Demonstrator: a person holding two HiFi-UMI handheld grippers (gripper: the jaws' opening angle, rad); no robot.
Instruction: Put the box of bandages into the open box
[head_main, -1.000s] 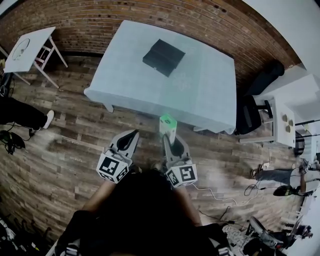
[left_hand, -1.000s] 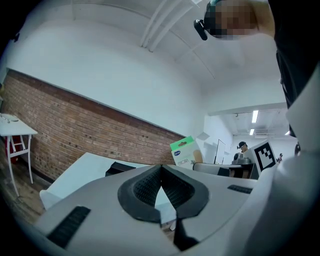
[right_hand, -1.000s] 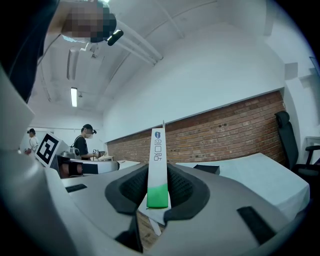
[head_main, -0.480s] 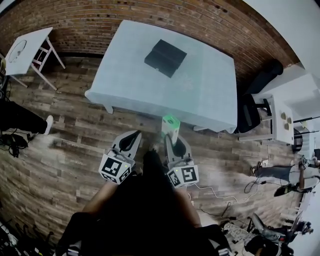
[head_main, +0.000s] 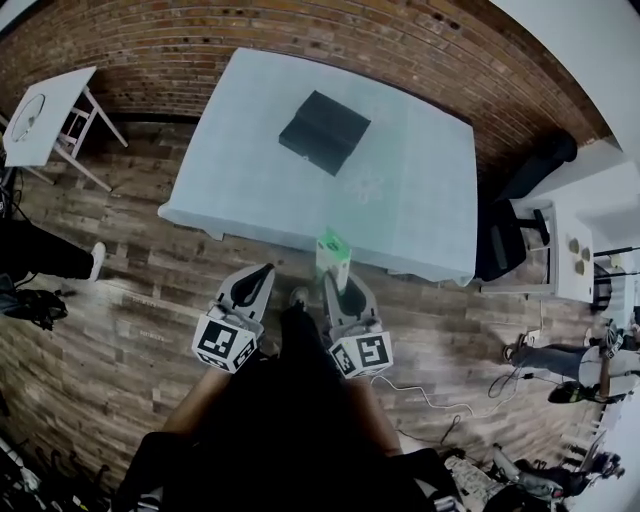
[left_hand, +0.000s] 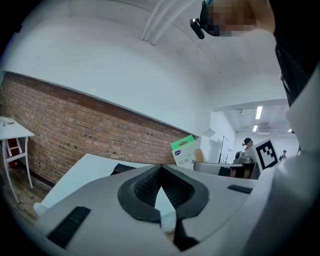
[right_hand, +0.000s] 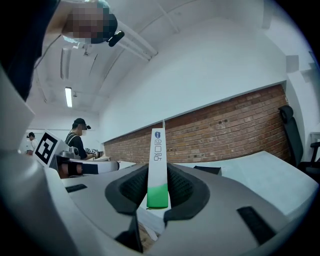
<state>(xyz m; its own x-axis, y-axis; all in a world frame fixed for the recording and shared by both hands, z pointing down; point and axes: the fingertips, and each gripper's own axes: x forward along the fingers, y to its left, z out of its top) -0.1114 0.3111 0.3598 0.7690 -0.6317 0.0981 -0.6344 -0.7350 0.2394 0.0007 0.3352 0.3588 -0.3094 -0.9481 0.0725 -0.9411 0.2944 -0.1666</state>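
The box of bandages (head_main: 333, 252), white with a green end, stands upright between the pads of my right gripper (head_main: 336, 278), which is shut on it just short of the table's near edge. In the right gripper view the box (right_hand: 158, 167) shows edge-on in the jaws. The open box (head_main: 323, 131) is black and sits on the far middle of the pale-clothed table (head_main: 250, 170). My left gripper (head_main: 260, 273) hangs beside the right one over the wooden floor, jaws shut and empty. From the left gripper view the bandage box (left_hand: 183, 152) appears to the right.
A brick wall (head_main: 200, 40) runs behind the table. A small white side table (head_main: 45, 105) stands at the left, a black chair (head_main: 500, 240) and white cabinet (head_main: 565, 255) at the right. Cables (head_main: 430, 395) lie on the floor. A person's leg (head_main: 45, 250) reaches in at far left.
Both grippers have moved forward together toward the table; the bandage box now sits right at the table's near edge. The grip has not changed.
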